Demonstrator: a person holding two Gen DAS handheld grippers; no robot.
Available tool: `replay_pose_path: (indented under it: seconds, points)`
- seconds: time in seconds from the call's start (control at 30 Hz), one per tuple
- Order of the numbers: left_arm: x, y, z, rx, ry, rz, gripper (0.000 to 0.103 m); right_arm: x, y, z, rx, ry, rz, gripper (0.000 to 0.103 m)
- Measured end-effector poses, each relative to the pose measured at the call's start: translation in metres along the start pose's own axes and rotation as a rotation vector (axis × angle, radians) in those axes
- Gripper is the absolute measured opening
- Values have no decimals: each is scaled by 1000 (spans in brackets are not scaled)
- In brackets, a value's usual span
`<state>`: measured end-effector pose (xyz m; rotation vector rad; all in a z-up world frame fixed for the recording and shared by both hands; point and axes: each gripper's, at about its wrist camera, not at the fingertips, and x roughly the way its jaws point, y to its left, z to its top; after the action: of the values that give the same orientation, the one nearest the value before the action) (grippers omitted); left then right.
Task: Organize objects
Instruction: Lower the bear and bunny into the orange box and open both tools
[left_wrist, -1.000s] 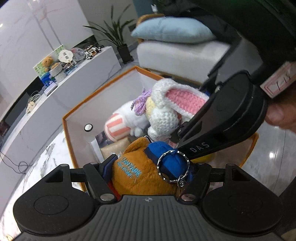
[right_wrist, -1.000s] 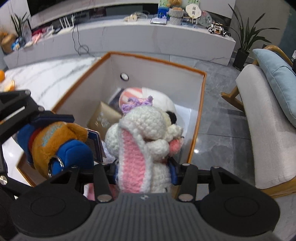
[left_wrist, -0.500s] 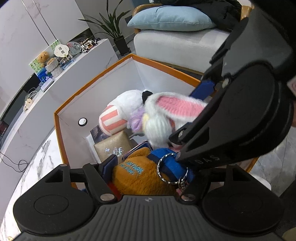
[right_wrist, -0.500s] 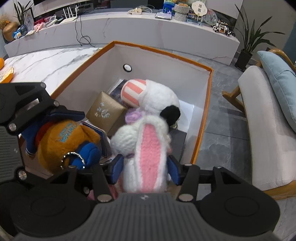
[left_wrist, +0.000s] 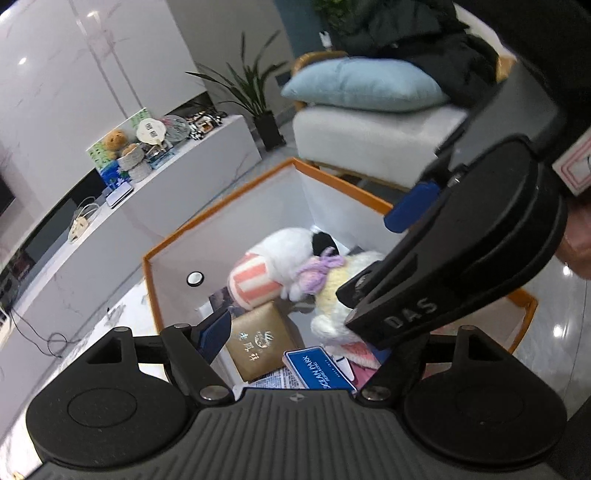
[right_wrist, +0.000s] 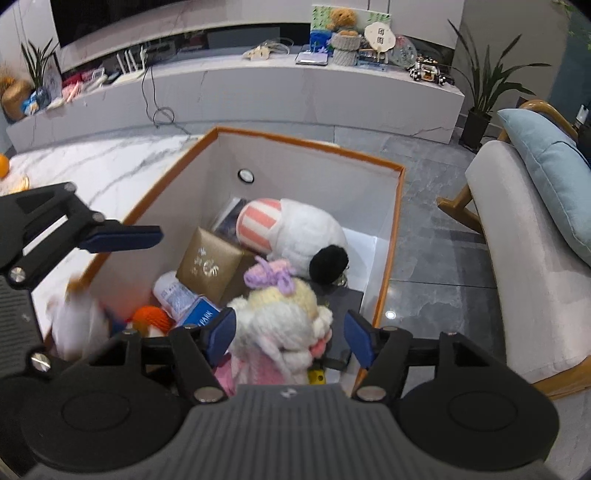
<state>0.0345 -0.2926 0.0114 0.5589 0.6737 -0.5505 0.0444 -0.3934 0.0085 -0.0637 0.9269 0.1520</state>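
Both grippers hang over an orange-rimmed storage box (right_wrist: 310, 146) (left_wrist: 221, 221). My right gripper (right_wrist: 290, 338) is opening; the white and pink crochet bunny (right_wrist: 284, 321) (left_wrist: 332, 280) lies in the box between its blue pads, with a gap on each side. My left gripper (left_wrist: 303, 354) is opening too, with nothing between its fingers. Its right finger is hidden behind the right gripper's body. The orange plush (right_wrist: 151, 319) shows as a blur low in the box's left corner, below the left gripper's blue pad (right_wrist: 122, 236).
Inside the box lie a white plush with a pink-striped part (right_wrist: 303, 229), a gold gift box (right_wrist: 208, 264) and a blue card (left_wrist: 317, 369). A white armchair with a blue cushion (right_wrist: 546, 166) stands to the right. A long white TV bench (right_wrist: 258, 85) runs behind.
Both grippers have opened. The orange plush dropped out of the left jaws into the box. The bunny slipped from the right pads and sank among the toys.
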Motion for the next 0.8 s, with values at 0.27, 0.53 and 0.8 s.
replay_pose_path:
  seconds: [0.27, 0.53, 0.8]
  points:
    - [-16, 14, 4, -71, -26, -6, 90, -14, -4, 5, 45, -47, 41, 71]
    - [-34, 40, 5, -271, -54, -53, 90, -32, -6, 7, 99, -128, 45, 71]
    - [-53, 54, 12, -401, -57, 41, 95, -47, -13, 8, 198, -205, -1, 80]
